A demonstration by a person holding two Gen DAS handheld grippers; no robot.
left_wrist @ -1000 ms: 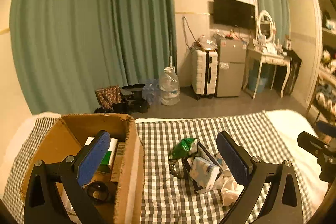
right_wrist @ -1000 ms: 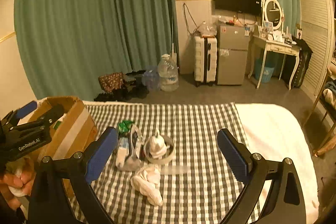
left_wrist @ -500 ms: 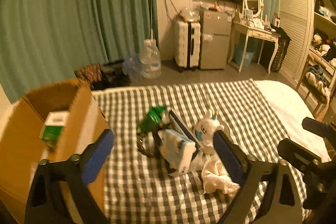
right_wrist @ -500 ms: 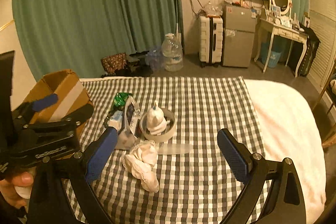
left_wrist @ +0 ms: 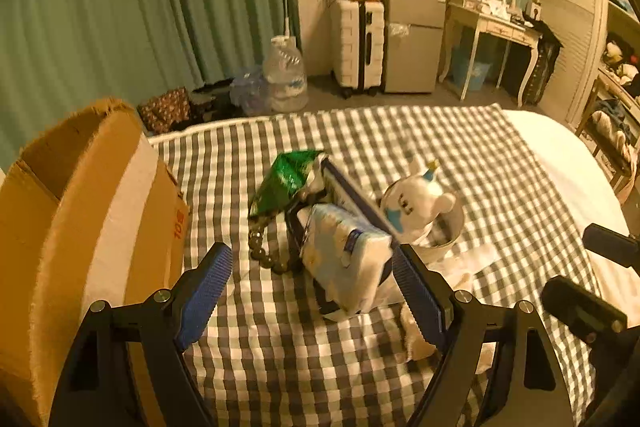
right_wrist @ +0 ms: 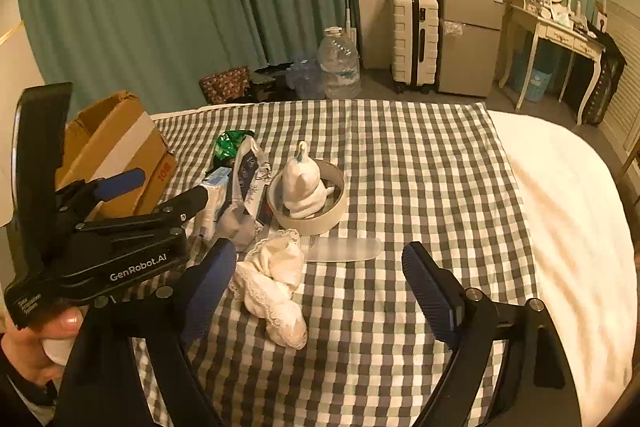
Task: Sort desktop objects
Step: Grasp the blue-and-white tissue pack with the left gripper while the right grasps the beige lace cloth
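left gripper (left_wrist: 310, 285) hovers w/ jaws spread wide and nothing between them, low over a pile of clutter on a bed w/ a grey-and-white checked cover (left_wrist: 460, 147). directly ahead of its fingers lies a blue-and-white tissue pack (left_wrist: 348, 255), leaning on a dark flat packet (left_wrist: 352, 193); a green snack bag (left_wrist: 290, 181) sits at the far end of the pile, a string of dark beads (left_wrist: 264, 251) just beside it on the cover. a white plush toy (left_wrist: 414, 201) sits in a shallow round tin (left_wrist: 450, 241) to the right of the pile. an open cardboard box (left_wrist: 80, 219) stands at the left edge of the bed, close to the left finger.

right gripper (right_wrist: 320, 281) also has jaws spread, empty, above a crumpled white cloth (right_wrist: 274, 285) that lies near its left finger. a pale flat strip (right_wrist: 344, 250), too blurred to identify, lies on the cover btwn cloth and tin. in the right wrist view the left gripper shows at the left, in front of the box, w/ the person's hand (right_wrist: 38, 337) under it.
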